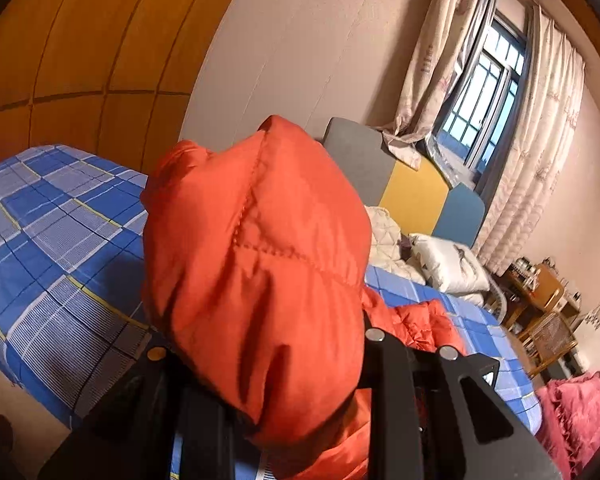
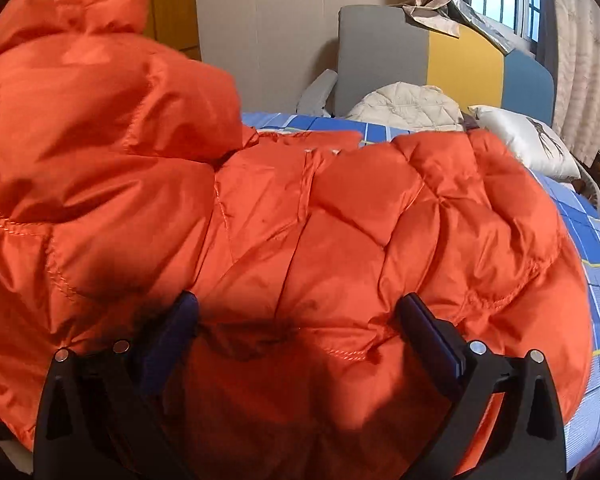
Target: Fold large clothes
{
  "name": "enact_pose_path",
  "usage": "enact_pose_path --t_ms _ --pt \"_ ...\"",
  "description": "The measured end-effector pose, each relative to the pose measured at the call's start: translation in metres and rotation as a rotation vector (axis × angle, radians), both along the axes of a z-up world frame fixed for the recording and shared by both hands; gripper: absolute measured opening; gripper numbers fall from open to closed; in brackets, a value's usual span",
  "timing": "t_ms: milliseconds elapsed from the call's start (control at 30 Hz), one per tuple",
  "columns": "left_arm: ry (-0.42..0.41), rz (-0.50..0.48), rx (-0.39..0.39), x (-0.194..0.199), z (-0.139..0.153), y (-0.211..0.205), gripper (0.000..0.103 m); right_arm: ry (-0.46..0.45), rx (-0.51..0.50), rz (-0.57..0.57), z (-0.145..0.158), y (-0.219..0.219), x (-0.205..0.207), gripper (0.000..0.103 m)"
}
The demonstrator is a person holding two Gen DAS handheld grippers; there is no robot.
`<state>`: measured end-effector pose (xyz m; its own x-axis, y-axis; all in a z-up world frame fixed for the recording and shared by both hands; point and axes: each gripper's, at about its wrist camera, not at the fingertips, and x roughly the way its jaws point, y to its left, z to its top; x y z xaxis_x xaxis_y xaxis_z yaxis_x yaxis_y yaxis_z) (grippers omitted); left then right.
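Black two-finger left gripper [image 1: 284, 376] is clamped on a bunched fold of the puffy orange quilted down jacket [image 2: 340, 240], and that slick, stitched nylon billows up directly ahead of its fingers, hiding the tips. Beyond and to either side of it spreads the blue, white and yellow checked bedsheet [image 1: 60, 240]. Right gripper [image 2: 296, 320] has its jaws wide apart, with the dark blue pads [image 2: 432, 340] standing over the jacket's crumpled, diamond-quilted panels; whether they touch the fabric cannot be told. Ahead of it the jacket lies across the bed, a lifted section looming at its left. Farther ahead sit a cream quilted cushion [image 2: 408, 108], a white pillow [image 2: 528, 144] and a padded grey, yellow and blue headboard [image 2: 460, 60].
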<state>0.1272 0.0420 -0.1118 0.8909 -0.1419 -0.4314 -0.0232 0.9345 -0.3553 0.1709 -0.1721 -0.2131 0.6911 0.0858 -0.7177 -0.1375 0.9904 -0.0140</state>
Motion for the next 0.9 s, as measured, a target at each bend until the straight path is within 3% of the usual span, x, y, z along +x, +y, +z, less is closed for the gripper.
enact_pose_path --t_ms 67,167,300,400,467,567,667,900 --pt "0.001 0.012 0.044 0.003 0.006 -0.010 0.026 0.020 0.054 -0.003 0.009 -0.015 -0.002 0.100" --pt "-0.019 0.005 0.071 0.004 0.017 -0.025 0.027 -0.051 0.130 -0.086 0.031 -0.048 -0.021 0.100" --pt "-0.045 0.006 0.159 0.002 0.028 -0.054 0.028 -0.141 0.143 -0.293 0.054 -0.117 -0.044 0.100" --pt "-0.063 0.008 0.222 0.000 0.034 -0.080 0.031 -0.105 0.018 -0.452 0.048 -0.156 -0.045 0.100" --pt "-0.067 -0.005 0.255 0.001 0.037 -0.100 0.036 -0.053 0.063 -0.513 0.039 -0.185 -0.044 0.100" --pt "-0.072 -0.037 0.281 0.006 0.042 -0.129 0.042 0.039 0.177 -0.542 0.019 -0.213 -0.043 0.100" --pt "-0.068 -0.077 0.321 0.015 0.040 -0.157 0.046 0.053 0.243 -0.550 0.016 -0.224 -0.049 0.100" --pt "-0.027 -0.182 0.353 0.030 0.018 -0.211 0.051 0.017 0.246 -0.520 0.031 -0.237 -0.065 0.100"
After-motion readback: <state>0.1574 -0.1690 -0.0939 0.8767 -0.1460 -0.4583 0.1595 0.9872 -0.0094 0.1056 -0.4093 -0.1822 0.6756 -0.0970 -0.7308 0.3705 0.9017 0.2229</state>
